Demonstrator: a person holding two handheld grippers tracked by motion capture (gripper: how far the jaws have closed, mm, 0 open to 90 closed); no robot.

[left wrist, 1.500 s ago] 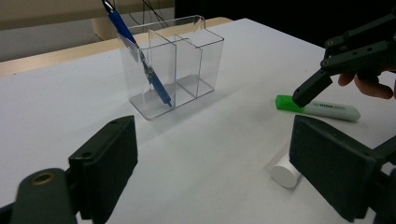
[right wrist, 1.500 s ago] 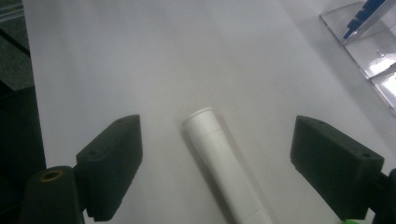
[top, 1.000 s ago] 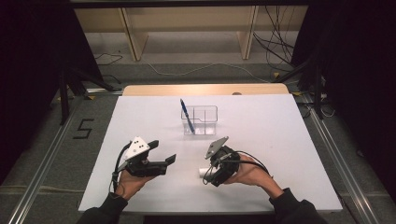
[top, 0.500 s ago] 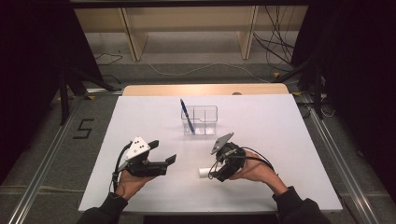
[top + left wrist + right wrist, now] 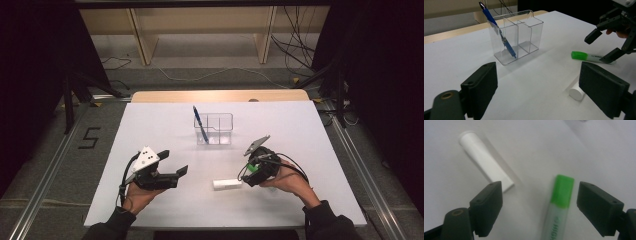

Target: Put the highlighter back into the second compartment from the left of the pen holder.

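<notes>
A clear three-compartment organizer [image 5: 220, 121] [image 5: 524, 35] stands at mid-table with a blue pen [image 5: 200, 124] [image 5: 499, 31] leaning in its left compartment. Nearer me lie a white tube [image 5: 227, 184] [image 5: 577, 92] [image 5: 484, 160] and a green-capped highlighter [image 5: 586, 56] [image 5: 560, 195], both flat on the table. My right gripper [image 5: 254, 174] [image 5: 539, 195] [image 5: 600, 47] hovers open over the highlighter, whose cap end sits between its jaws untouched. My left gripper [image 5: 172, 162] [image 5: 541, 85] is open and empty at the front left, pointing toward the organizer.
The white table top [image 5: 150, 120] has a wooden strip along its far edge. Shelving legs and cables lie on the floor beyond. Metal rails run along both sides of the table.
My right gripper has shifted right, away from the white tube, and now stands over the highlighter. The tube stays on the table. The left gripper has not moved.
</notes>
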